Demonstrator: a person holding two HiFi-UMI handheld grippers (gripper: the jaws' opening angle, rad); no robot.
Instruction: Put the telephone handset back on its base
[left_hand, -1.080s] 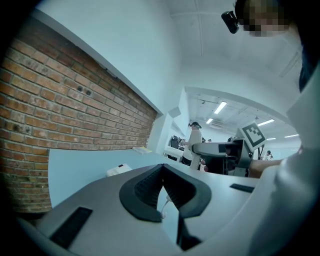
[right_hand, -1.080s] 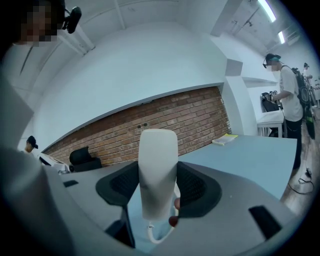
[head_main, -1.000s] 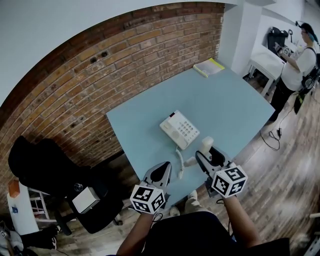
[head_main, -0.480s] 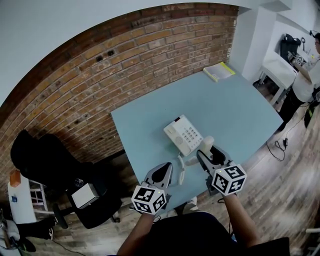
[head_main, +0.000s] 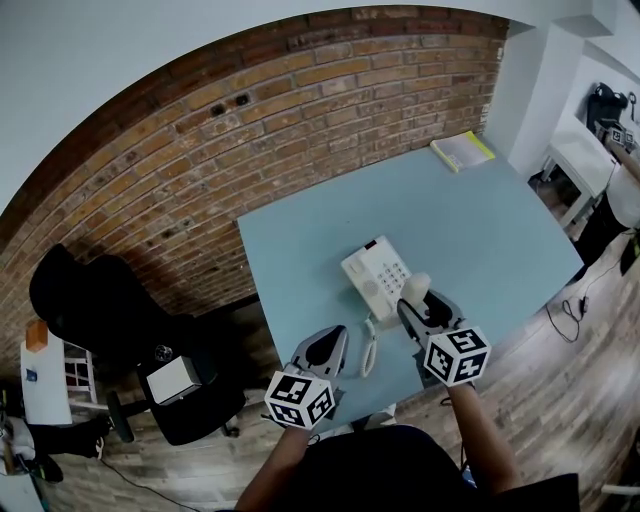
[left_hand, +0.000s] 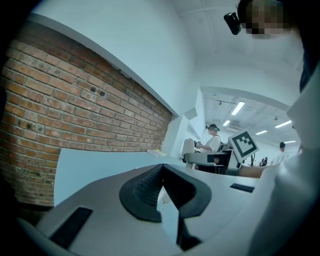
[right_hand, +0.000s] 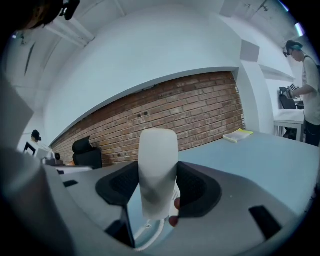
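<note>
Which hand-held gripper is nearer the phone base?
Right. The right hand-held gripper, gripping the handset, sits at the base's near right corner; the left hand-held gripper hangs farther back, beside the cord.

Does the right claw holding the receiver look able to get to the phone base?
Probably yes: the right gripper, shut on the handset, sits just beside the base, with nothing seen between them.

Handset (right_hand: 158, 170): smooth white plastic, slight sheen. Cord (head_main: 370, 352): coiled plastic. Telephone base (head_main: 377, 277): same white plastic. Table (head_main: 480, 215) top: pale blue, matt, smooth. Right gripper (right_hand: 158, 189) & left gripper (left_hand: 161, 182): matt grey plastic shells; pads (right_hand: 119, 186) black, ribbed, rubbery-looking. Brick wall (head_main: 300, 120) behind table: rough. Floor (head_main: 590, 380): wood planks.
</note>
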